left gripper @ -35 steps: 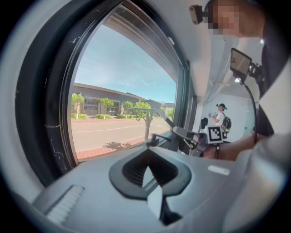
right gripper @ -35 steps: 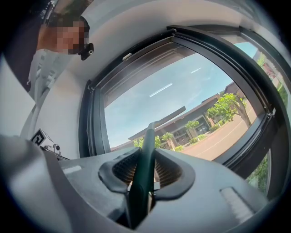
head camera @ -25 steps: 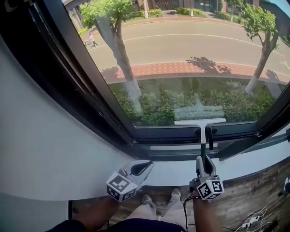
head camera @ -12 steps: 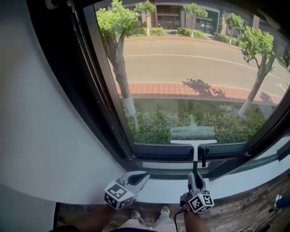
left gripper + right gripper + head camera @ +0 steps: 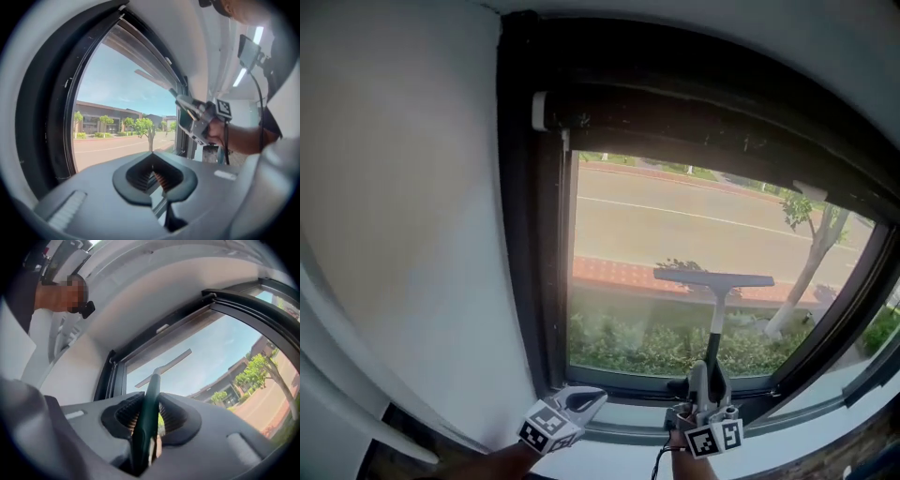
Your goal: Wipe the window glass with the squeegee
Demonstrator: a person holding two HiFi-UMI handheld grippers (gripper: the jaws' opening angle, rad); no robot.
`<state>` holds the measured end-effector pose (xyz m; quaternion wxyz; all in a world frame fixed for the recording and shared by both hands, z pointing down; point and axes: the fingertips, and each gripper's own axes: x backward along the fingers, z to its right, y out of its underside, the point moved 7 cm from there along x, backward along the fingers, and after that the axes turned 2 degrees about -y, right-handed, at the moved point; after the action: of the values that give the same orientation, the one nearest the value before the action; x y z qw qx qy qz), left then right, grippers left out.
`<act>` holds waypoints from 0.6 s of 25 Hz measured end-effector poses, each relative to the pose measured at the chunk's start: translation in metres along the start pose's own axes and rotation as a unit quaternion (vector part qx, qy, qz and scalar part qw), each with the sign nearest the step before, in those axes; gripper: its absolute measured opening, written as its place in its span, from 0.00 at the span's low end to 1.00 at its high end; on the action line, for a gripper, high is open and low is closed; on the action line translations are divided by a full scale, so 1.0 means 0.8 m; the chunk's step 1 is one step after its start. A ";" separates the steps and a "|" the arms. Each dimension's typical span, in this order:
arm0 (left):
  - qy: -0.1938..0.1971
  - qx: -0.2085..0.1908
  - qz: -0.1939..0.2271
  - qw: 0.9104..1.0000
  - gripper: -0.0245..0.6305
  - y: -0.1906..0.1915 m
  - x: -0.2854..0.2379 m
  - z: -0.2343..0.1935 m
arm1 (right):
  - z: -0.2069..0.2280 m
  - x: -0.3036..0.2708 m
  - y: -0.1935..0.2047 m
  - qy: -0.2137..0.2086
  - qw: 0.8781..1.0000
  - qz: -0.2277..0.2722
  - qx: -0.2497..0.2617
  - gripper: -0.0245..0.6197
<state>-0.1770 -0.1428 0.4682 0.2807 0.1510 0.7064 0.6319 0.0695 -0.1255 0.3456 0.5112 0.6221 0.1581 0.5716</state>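
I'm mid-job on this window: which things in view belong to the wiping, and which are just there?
In the job:
- squeegee, its handle clamped in the right gripper
- window glass

Just there:
- left gripper, shut on nothing, low beside the sill
- window frame
- wall
- tree outside

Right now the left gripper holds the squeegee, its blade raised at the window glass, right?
Not quite: the right gripper holds the squeegee by its handle, as the right gripper view shows. The blade is raised at the window glass.
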 end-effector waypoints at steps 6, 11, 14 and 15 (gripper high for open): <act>0.002 -0.026 0.027 0.999 0.05 -0.038 -0.002 0.007 | -0.013 -0.106 -0.069 -0.053 0.995 0.085 0.023 0.20; 0.013 -0.045 0.019 0.999 0.05 -0.041 -0.016 0.022 | -0.028 -0.172 -0.096 -0.076 0.988 0.133 0.037 0.20; 0.009 -0.054 0.024 0.998 0.05 -0.054 -0.018 0.016 | -0.037 -0.206 -0.104 -0.089 0.984 0.153 0.034 0.20; 0.006 -0.055 0.028 0.998 0.05 -0.060 -0.017 0.013 | -0.039 -0.215 -0.106 -0.093 0.983 0.158 0.033 0.20</act>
<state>-0.1532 -0.1502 0.4235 0.2668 0.1511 0.6675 0.6786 0.0237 -0.2094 0.1760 0.4061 0.7061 0.0284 0.5794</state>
